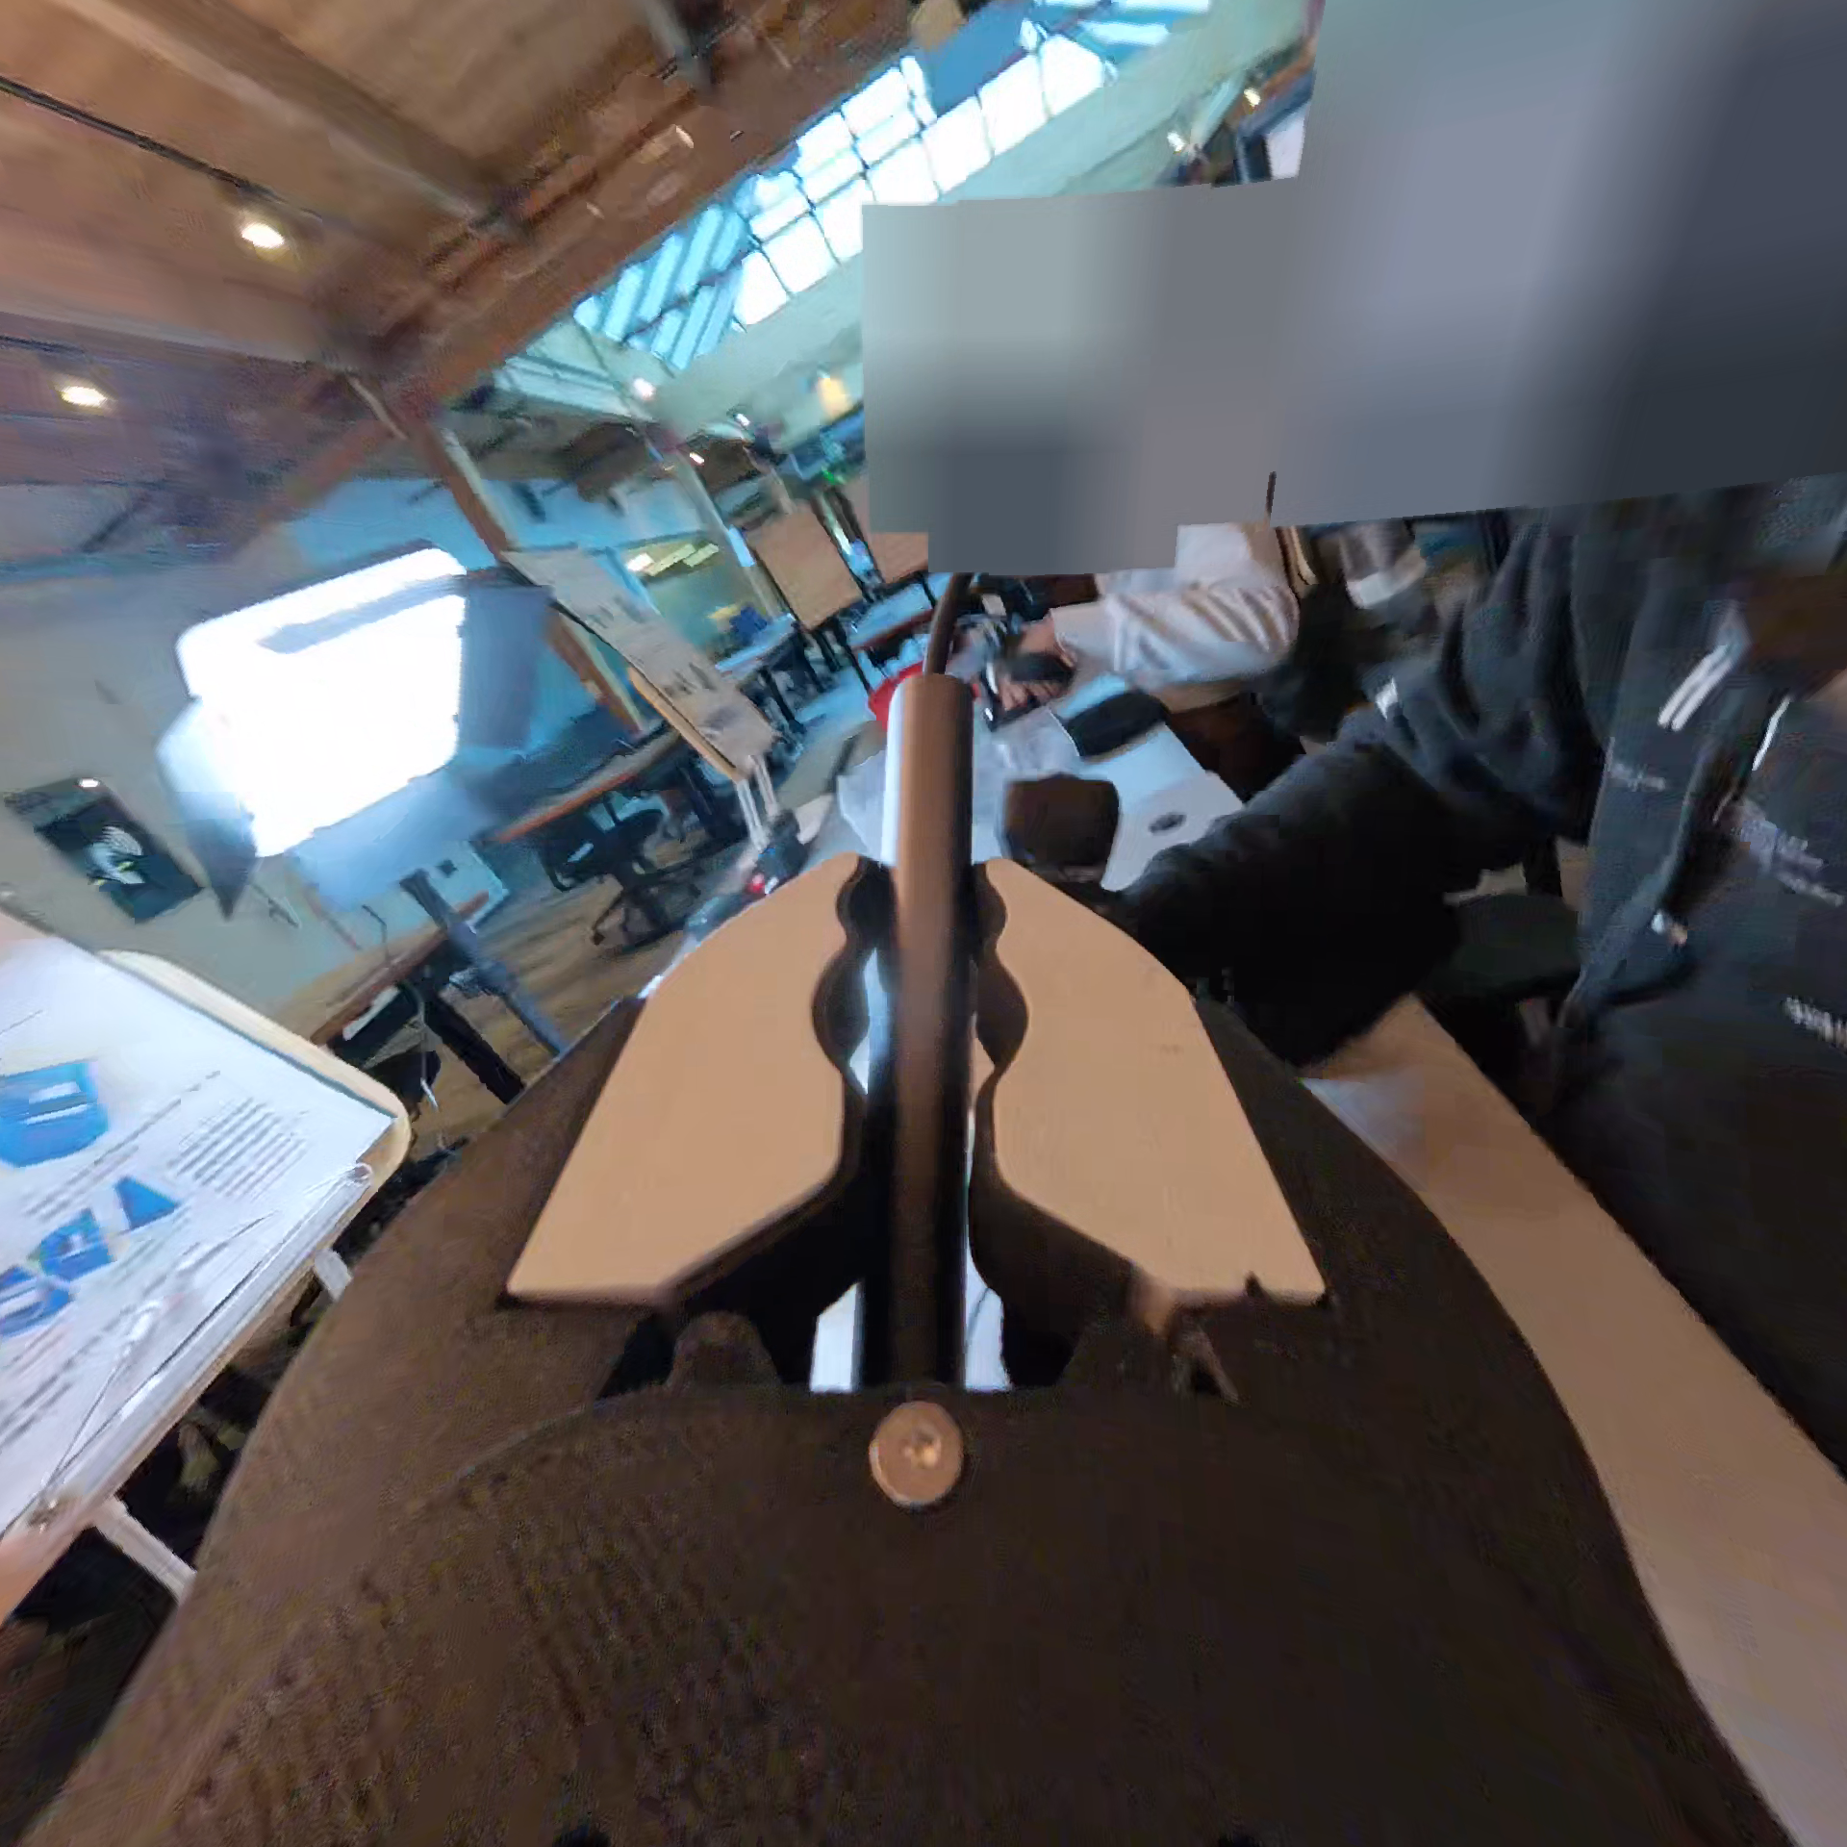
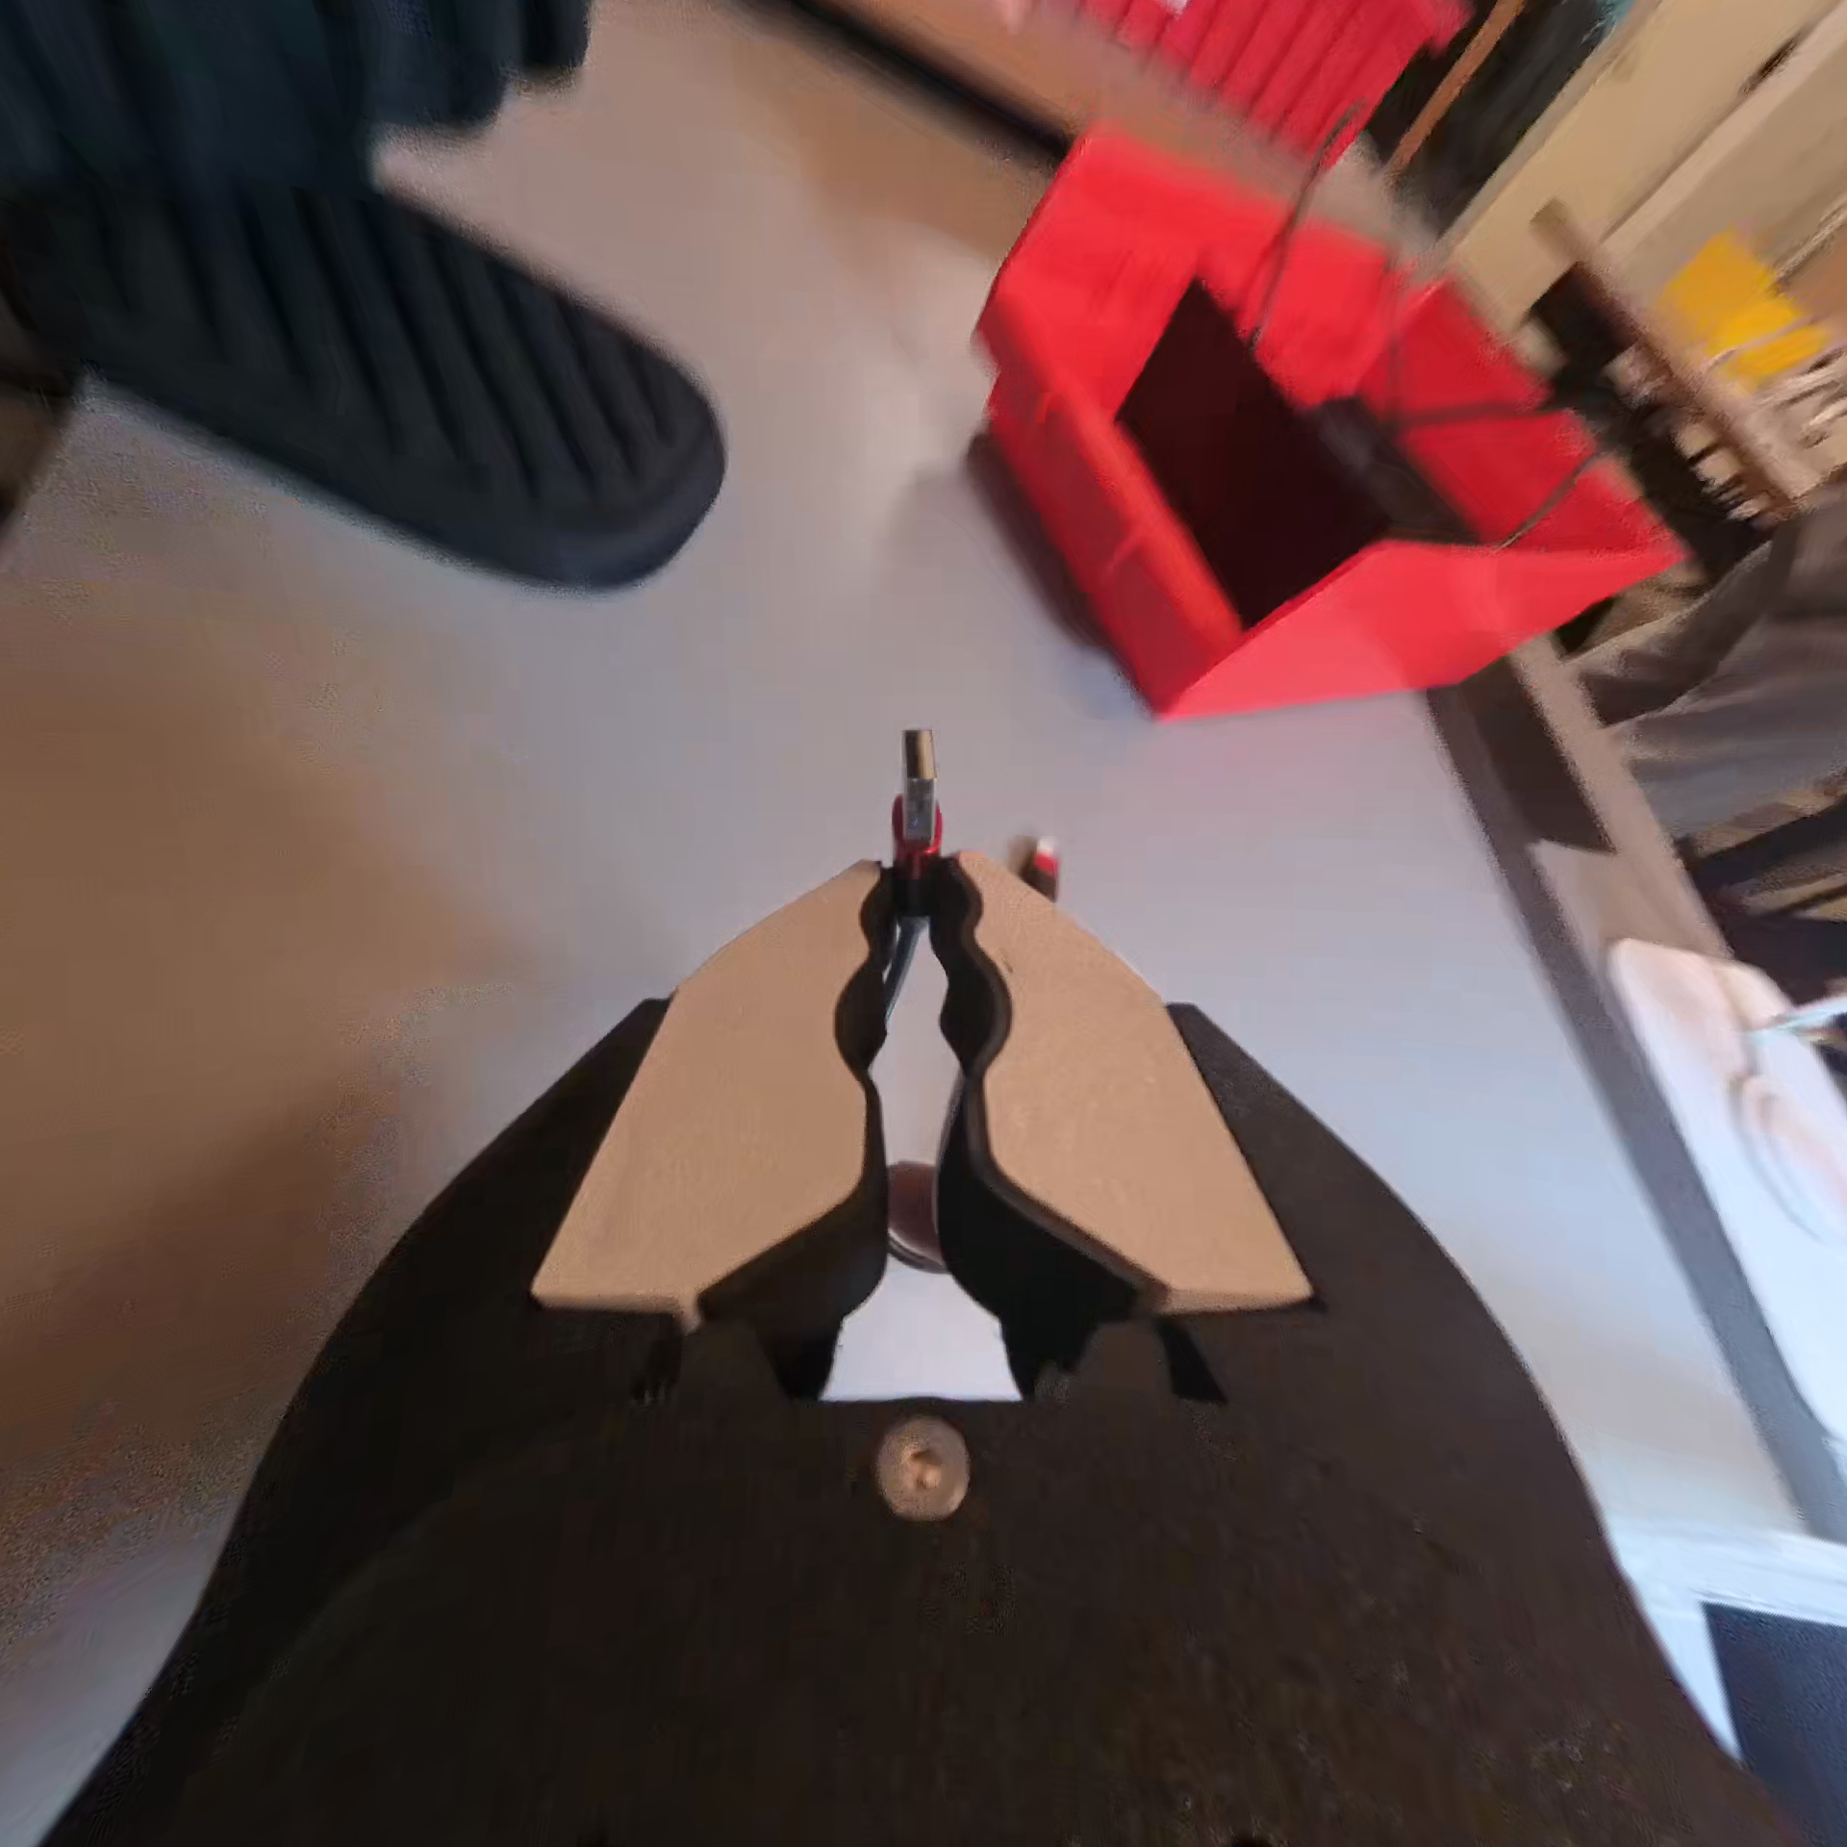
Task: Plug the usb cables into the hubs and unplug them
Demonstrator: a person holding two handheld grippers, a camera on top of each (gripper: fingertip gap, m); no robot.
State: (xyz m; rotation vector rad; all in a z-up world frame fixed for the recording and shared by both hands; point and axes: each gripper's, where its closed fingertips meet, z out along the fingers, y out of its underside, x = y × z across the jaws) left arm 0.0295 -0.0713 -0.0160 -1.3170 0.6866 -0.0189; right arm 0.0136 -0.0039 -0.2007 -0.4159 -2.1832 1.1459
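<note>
My left gripper [image 1: 924, 880] is shut on a slim dark grey USB hub [image 1: 931, 780], seen edge-on. The hub sticks out past the fingertips, and its dark cable [image 1: 947, 625] curves up from its far end. The gripper is raised and points out across the room. My right gripper [image 2: 920, 880] is shut on a USB cable plug [image 2: 918, 800] with a red collar and a silver metal tip. The plug points forward above the grey table [image 2: 500, 800]. Its dark cable [image 2: 900, 974] runs back between the fingers. A second red connector end [image 2: 1042, 862] shows just right of the right fingertip.
A red open box [image 2: 1289, 450] stands on the table ahead to the right with thin dark cables hanging into it. A black ribbed object [image 2: 400, 380] lies at the upper left. A person in dark clothing [image 1: 1599, 850] is on the right. A printed sheet in a clear stand [image 1: 150, 1199] is at the left. Left tips to right tips: about 20 cm. My right gripper is the nearer one to the black ribbed object [image 2: 400, 380]: about 20 cm, against 25 cm.
</note>
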